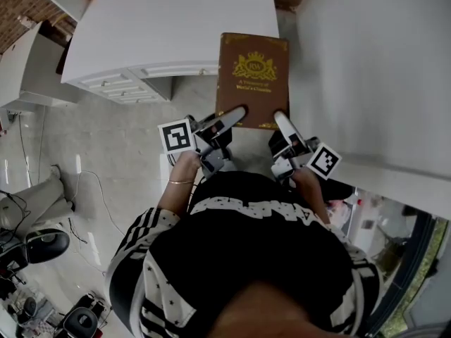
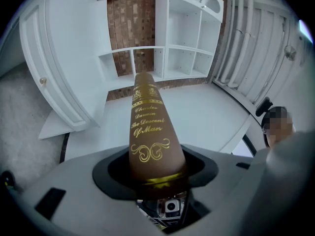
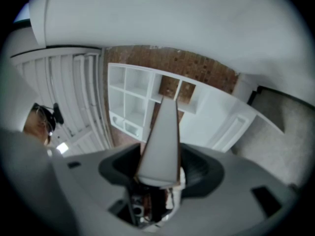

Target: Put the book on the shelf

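Observation:
A brown book (image 1: 252, 72) with gold ornament on its cover is held flat in front of me. My left gripper (image 1: 232, 115) is shut on its near left corner and my right gripper (image 1: 282, 122) is shut on its near right corner. In the left gripper view the book's spine (image 2: 149, 127) with gold lettering runs out from between the jaws of the left gripper (image 2: 158, 181). In the right gripper view the white page edge (image 3: 162, 141) sticks out of the right gripper (image 3: 156, 177). A white shelf unit (image 2: 181, 58) with open cubbies stands ahead against a brick wall, also seen as the shelf unit (image 3: 133, 100).
A white cabinet with drawers (image 1: 134, 82) and its broad white top (image 1: 169, 23) lie ahead on the left. A tall white surface (image 1: 373, 69) fills the right side. Cables and dark equipment (image 1: 42, 245) sit on the grey floor at lower left.

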`<state>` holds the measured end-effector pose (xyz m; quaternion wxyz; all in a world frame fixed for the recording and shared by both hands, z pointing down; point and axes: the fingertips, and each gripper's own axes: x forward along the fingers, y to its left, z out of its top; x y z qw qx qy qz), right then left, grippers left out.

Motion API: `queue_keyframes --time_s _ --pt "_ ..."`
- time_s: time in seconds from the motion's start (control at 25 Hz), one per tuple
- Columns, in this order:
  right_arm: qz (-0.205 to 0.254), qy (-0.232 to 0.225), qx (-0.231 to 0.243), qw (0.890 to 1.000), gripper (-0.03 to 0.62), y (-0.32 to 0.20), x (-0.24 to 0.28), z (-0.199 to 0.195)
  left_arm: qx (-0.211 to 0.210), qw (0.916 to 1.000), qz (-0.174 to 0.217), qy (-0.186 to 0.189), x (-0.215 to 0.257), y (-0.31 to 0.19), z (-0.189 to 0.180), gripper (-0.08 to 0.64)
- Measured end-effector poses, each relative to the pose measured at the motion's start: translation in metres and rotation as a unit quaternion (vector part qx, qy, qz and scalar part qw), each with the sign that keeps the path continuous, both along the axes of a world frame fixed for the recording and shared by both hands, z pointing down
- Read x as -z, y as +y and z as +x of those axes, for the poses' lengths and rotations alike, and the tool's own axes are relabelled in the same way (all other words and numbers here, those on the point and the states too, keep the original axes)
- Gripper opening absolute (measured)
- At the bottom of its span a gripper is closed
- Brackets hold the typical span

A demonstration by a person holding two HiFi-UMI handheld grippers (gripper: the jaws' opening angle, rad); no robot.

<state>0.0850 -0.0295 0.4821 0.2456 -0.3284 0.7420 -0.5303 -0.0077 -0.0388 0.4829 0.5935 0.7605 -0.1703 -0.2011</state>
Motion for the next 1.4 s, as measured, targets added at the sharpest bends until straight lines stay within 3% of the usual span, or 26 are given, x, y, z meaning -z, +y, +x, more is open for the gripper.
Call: queue_keyframes --time_s 0.88,1.4 --pt "-0.013 0.014 0.023 1.000 0.264 -0.0035 -0.0029 0.0002 0.010 0.9999 -0.006 -0.006 -0.0061 -0.0009 0.0002 0.262" --pt "-0.016 -0.018 0.080 0.996 0.264 -0.0050 -0.0076 0.0041 0.074 0.9965 -0.004 -0.037 0.0016 0.0088 0.0025 0.265"
